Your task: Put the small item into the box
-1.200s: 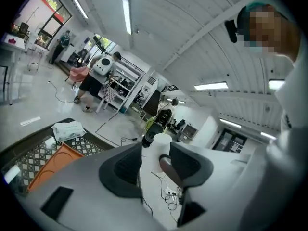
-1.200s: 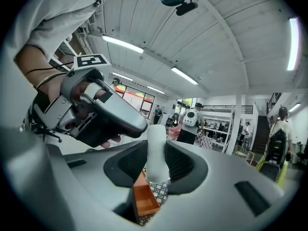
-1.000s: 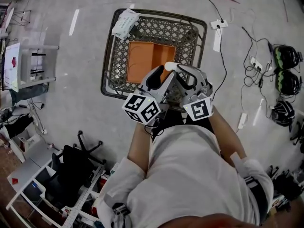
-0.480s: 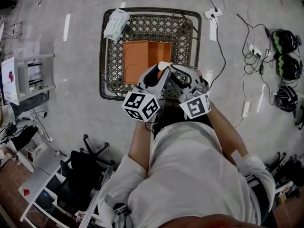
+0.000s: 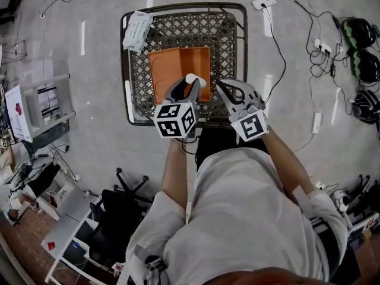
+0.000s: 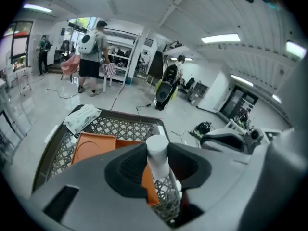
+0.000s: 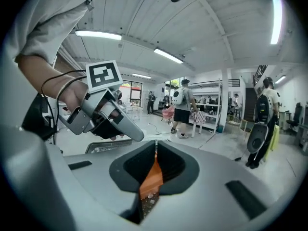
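Observation:
A small white cylinder (image 5: pixel 193 78) is clamped in my left gripper (image 5: pixel 188 85), whose jaws have just closed on it. It hangs over the near right part of the orange box (image 5: pixel 178 70), which lies in the wire basket (image 5: pixel 228 37). In the left gripper view the cylinder (image 6: pixel 157 150) stands upright between the pads, above the box (image 6: pixel 96 146). To the right, apart from the cylinder, is my right gripper (image 5: pixel 222 88), over the basket's near right side. Its jaws have just closed and it (image 7: pixel 155 153) is shut with nothing between them.
A white packet (image 5: pixel 136 30) lies on the basket's far left corner. Cables and a power strip (image 5: pixel 262 2) run across the floor to the right, near helmets (image 5: pixel 363 64). A white shelf (image 5: pixel 47 108) and an office chair (image 5: pixel 119 209) stand at the left. People stand in the background.
The two grippers, tips together around the white cylinder before, have drawn apart and sunk toward the basket. The cylinder stays in the left gripper; the right jaws have shut empty.

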{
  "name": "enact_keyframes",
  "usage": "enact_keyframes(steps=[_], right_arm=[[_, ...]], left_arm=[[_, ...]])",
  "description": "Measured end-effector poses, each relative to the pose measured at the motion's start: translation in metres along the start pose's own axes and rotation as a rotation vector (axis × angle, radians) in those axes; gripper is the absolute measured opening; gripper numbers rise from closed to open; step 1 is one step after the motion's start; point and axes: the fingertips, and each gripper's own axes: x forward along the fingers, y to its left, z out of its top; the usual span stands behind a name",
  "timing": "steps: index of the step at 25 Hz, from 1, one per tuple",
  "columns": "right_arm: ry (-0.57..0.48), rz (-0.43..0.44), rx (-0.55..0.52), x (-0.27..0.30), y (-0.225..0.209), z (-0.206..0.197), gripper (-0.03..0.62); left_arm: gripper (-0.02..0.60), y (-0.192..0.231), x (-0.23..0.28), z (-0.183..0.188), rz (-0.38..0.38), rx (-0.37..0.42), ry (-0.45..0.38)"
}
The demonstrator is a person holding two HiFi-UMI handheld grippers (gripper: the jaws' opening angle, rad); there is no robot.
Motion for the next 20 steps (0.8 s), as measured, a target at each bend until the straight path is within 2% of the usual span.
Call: enact_keyframes(steps=[3,9,14,20], right_arm=[[0.038,-0.038,0.021,-0.005,-0.008,-0.018,0.01],[0.097,-0.098,0.112,-0.006,-0.02,-0.045,0.005],[0.104,-0.137,0.198,-0.006,-0.025,-0.066,0.005],[0.126,-0.183,0.24,-0.005,-0.027,-0.088,0.003]], left_arm=[[0.138,0.003,0.014,-0.012,0.021,0.072,0.082],[0.138,0.009,0.04,-0.034,0.025,0.093,0.187],[0.138,0.021,0.066,-0.061,0.052,0.173,0.329],[0.138,0.032,0.093,-0.091,0.019,0.184,0.446]])
